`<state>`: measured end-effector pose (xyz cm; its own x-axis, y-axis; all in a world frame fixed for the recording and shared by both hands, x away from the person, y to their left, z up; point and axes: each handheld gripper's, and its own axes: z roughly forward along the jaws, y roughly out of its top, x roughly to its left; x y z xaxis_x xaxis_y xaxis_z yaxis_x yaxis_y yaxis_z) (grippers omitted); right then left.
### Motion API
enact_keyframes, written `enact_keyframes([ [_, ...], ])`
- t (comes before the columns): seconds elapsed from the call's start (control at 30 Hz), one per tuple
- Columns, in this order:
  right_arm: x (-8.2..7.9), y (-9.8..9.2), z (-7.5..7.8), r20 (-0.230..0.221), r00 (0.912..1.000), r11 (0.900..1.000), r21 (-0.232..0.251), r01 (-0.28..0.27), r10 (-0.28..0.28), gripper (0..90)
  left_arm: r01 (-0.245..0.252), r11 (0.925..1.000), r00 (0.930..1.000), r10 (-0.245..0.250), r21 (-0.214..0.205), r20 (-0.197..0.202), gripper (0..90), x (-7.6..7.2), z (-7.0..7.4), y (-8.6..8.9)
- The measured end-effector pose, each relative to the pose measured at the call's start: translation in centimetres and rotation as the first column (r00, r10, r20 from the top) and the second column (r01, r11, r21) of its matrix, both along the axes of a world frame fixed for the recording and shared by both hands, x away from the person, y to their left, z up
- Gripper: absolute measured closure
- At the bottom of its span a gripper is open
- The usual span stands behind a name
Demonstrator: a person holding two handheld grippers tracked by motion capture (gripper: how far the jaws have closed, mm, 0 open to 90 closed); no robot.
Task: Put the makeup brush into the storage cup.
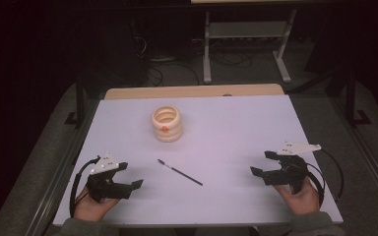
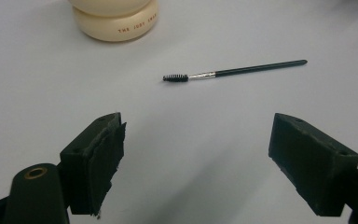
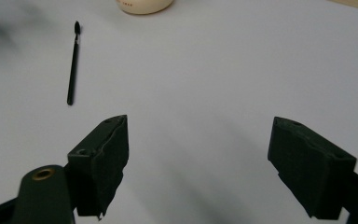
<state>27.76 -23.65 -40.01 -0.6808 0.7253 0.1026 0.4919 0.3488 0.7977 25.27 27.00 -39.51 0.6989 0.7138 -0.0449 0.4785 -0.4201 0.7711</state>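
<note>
1. Left gripper (image 1: pixel 130 175): black two-jaw tool in the person's left hand (image 1: pixel 92 204), near-left corner of the white rectangular tabletop (image 1: pixel 236 128). Jaws spread wide, nothing btwn them, resting low over bare table.
2. Thin black spoolie brush w/ silver ferrule (image 1: pixel 179 172): lies flat at table centre, btwn the two grippers, apart from both. In the left gripper view the brush (image 2: pixel 233 71) shows detail the high view lacks: bristle head, metal collar, long handle.
3. Cream ribbed round holder made of stacked rings (image 1: pixel 167 124): stands upright beyond the brush, well apart from it. High view shows its open top and an orange mark on the front; left gripper view shows only its base (image 2: pixel 116 21) w/ small reddish lettering.
4. Right gripper (image 1: pixel 265 162): same type, in the right hand (image 1: pixel 302 196), near-right corner. Jaws fully apart, empty. Its own view has the brush (image 3: pixel 73 65) far left and the holder's bottom edge (image 3: pixel 144 5) at top.
5. Count: 2 grippers, 1 brush, 1 holder.
</note>
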Motion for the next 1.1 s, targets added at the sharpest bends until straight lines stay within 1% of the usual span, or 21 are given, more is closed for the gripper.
enact_keyframes([
  [0.13,-0.1,0.8,0.3,0.003,0.9998,0.9998,0.012,-0.018,0.018,18.7,-0.001,1.0000,1.0000,0.001,-0.001,0.001,17.6,0.0,0.0,0.0],
  [0.23,-0.3,1.3,0.8,0.014,0.9995,0.9995,0.009,-0.030,0.030,18.7,0.000,1.0000,1.0000,0.000,0.001,0.002,17.7,-0.1,0.0,-0.1],
  [0.33,-0.2,1.9,1.2,0.021,0.9990,0.9992,0.003,-0.040,0.040,19.3,0.000,1.0000,1.0000,0.000,0.000,0.002,17.7,0.0,0.0,0.0],
  [0.4,-0.1,2.2,1.5,0.028,0.9988,0.9991,-0.014,-0.041,0.041,19.7,0.001,1.0000,1.0000,-0.001,0.001,0.001,17.8,0.0,0.0,0.0],
  [0.43,-0.1,2.3,1.7,0.013,0.9991,0.9991,-0.015,-0.039,0.039,19.7,0.006,0.9999,1.0000,-0.006,0.013,-0.001,17.8,0.0,0.1,0.0],
  [0.53,0.1,2.8,2.1,0.003,0.9987,0.9986,-0.014,-0.052,0.052,19.5,0.004,0.9999,1.0000,-0.004,0.009,-0.001,17.9,0.0,0.1,0.0],
  [0.63,0.3,3.5,2.5,0.001,0.9976,0.9969,-0.039,-0.069,0.069,19.6,0.004,1.0000,1.0000,-0.004,0.006,-0.003,17.9,0.1,0.1,0.0],
  [0.7,0.5,4.1,2.7,0.000,0.9966,0.9956,-0.047,-0.082,0.082,19.3,0.005,1.0000,1.0000,-0.005,0.003,-0.002,18.0,0.1,0.1,0.0],
  [0.73,0.5,4.4,2.8,0.005,0.9961,0.9946,-0.054,-0.088,0.088,19.3,0.006,1.0000,1.0000,-0.006,0.003,-0.003,18.0,0.1,0.1,0.0],
  [0.87,0.8,5.7,3.3,0.005,0.9927,0.9907,-0.064,-0.120,0.121,19.8,0.008,1.0000,1.0000,-0.008,0.006,-0.003,18.1,0.2,0.1,0.0],
  [0.9,0.9,6.0,3.4,-0.001,0.9916,0.9895,-0.066,-0.129,0.129,19.8,0.001,1.0000,1.0000,-0.001,-0.008,-0.003,18.1,0.1,0.0,-0.1],
  [0.93,1.0,6.3,3.5,-0.001,0.9903,0.9881,-0.066,-0.139,0.139,19.8,0.003,1.0000,1.0000,-0.003,-0.005,-0.003,18.2,0.2,0.1,-0.1],
  [0.97,1.1,6.8,3.5,-0.012,0.9895,0.9873,-0.066,-0.144,0.144,20.1,0.003,1.0000,1.0000,-0.003,-0.005,-0.003,18.3,0.2,0.1,-0.1],
  [1.03,1.3,7.5,3.6,-0.016,0.9874,0.9845,-0.076,-0.158,0.158,20.5,0.005,1.0000,1.0000,-0.005,-0.005,-0.003,18.6,0.2,0.1,-0.1],
  [1.07,1.4,7.9,3.6,-0.022,0.9858,0.9830,-0.075,-0.168,0.167,20.7,0.014,0.9999,0.9999,-0.014,0.008,-0.003,18.7,0.3,0.2,0.0],
  [1.1,1.5,8.3,3.6,-0.029,0.9845,0.9815,-0.079,-0.174,0.173,21.0,0.011,0.9999,0.9999,-0.011,0.003,-0.002,18.8,0.3,0.1,0.0],
])
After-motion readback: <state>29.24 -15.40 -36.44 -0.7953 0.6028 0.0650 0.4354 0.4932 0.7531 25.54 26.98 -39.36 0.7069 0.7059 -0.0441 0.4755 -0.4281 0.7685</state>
